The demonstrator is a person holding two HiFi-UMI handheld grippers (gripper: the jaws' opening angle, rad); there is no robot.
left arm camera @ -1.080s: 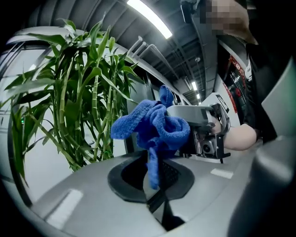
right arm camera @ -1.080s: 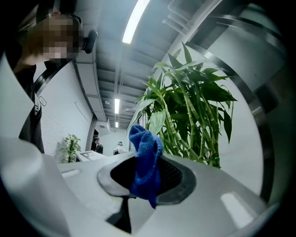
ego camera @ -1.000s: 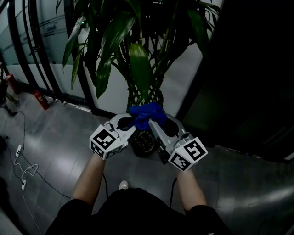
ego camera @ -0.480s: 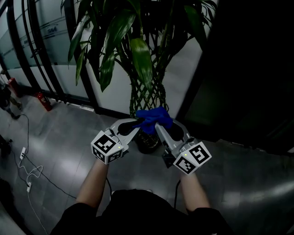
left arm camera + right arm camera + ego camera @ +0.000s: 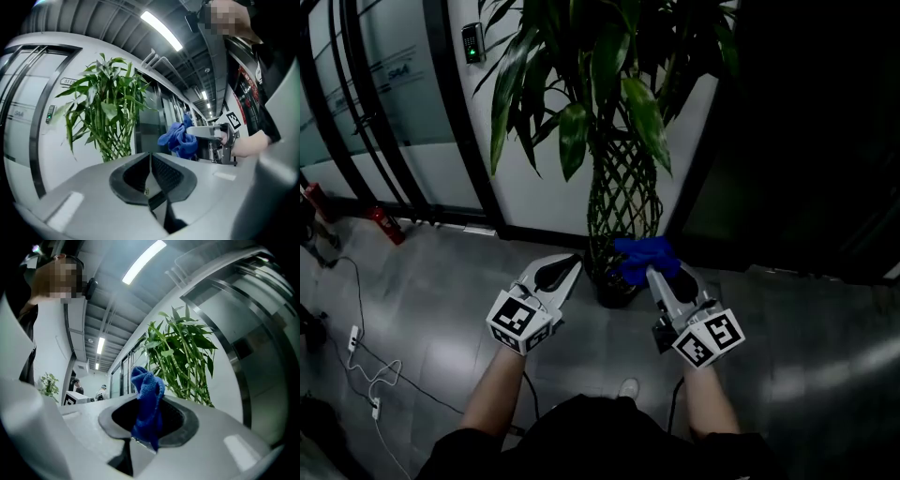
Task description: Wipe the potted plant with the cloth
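Grey corridor floor [image 5: 441,309], glass partitions [image 5: 384,112] behind, their lettering too small to read. The blue cloth [image 5: 645,255] is pinched in the right gripper [image 5: 654,272], with the potted plant [image 5: 623,187] just ahead of it. To its left, the left gripper [image 5: 570,265] has its jaws together, empty.

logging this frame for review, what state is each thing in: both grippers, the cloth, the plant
blue terry cloth, bunched, clamped, off the floor
right gripper, shut on the blue terry cloth
left gripper, shut, nothing between its jaws
green potted plant with braided stems, upright, no cloth on its leaves
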